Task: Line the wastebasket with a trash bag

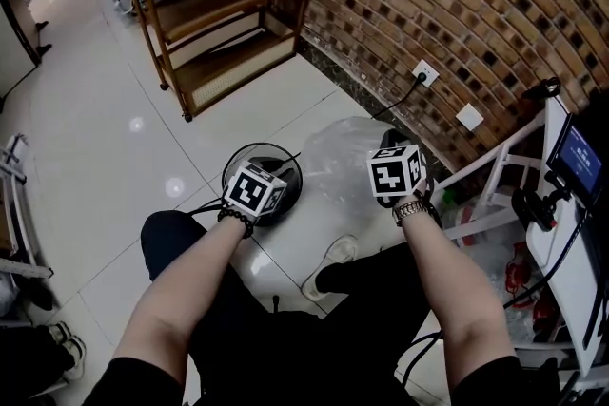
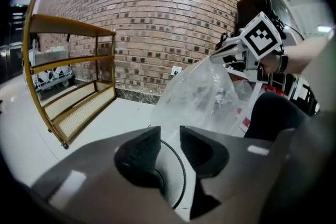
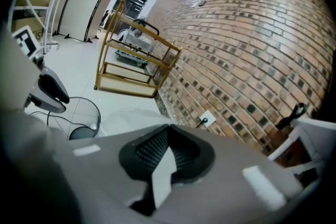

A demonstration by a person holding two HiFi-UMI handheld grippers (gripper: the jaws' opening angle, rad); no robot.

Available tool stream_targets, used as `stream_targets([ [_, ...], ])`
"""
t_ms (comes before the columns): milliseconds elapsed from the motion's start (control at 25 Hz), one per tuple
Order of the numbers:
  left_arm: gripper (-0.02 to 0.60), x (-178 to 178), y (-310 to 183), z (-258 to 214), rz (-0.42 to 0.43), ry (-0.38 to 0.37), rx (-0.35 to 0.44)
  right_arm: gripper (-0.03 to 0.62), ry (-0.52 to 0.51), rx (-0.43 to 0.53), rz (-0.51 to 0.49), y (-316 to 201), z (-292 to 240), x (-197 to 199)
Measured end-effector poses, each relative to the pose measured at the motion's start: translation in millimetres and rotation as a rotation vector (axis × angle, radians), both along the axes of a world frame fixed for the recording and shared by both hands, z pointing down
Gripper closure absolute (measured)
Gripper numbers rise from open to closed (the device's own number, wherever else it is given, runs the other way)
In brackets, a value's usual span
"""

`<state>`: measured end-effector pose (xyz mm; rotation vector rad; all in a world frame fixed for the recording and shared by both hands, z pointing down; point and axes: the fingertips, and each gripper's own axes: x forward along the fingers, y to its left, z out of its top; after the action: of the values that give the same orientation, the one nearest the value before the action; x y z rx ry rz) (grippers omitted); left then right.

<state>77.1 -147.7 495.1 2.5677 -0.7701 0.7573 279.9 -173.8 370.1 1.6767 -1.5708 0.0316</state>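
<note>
A black wire wastebasket [image 1: 288, 168] stands on the white floor, with my left gripper [image 1: 259, 178] right over it. In the left gripper view the left gripper [image 2: 169, 147] is open by a narrow gap; only the basket's rim [image 2: 183, 178] shows through it. A clear trash bag [image 1: 338, 162] hangs to the right of the basket, bunched and partly spread. My right gripper [image 1: 392, 157] holds it up. In the right gripper view that gripper [image 3: 167, 157] is shut on a pale strip of the bag's film [image 3: 163, 176]. The left gripper view shows the bag [image 2: 205, 97] hanging from the right gripper [image 2: 231, 55].
A wooden shelf unit [image 1: 219, 5] stands at the back by the brick wall [image 1: 457, 5]. A cord runs to a wall outlet [image 1: 425, 71]. A white frame rack [image 1: 504, 176] and a stand with a screen [image 1: 576, 157] are close on the right. My legs and shoe [image 1: 333, 261] are below the basket.
</note>
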Motion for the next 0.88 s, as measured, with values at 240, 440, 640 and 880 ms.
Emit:
stream_targets([
  [240,0.399,-2,-2,-2,-0.076,0.102,-0.130,0.591,-0.017,0.070,-0.021,6,-45,-9],
  [440,0.381,-4,-5,4,-0.131,0.167,-0.246,0.591,-0.053,0.116,-0.047,9,-73,-24],
  [640,0.376,-10,-13,6,-0.225,0.270,-0.365,0.591,-0.093,0.148,-0.071,13,-97,-41],
  [880,0.364,-14,-11,13,-0.299,0.399,-0.467,0.591,-0.131,0.178,-0.118,17,-121,-61],
])
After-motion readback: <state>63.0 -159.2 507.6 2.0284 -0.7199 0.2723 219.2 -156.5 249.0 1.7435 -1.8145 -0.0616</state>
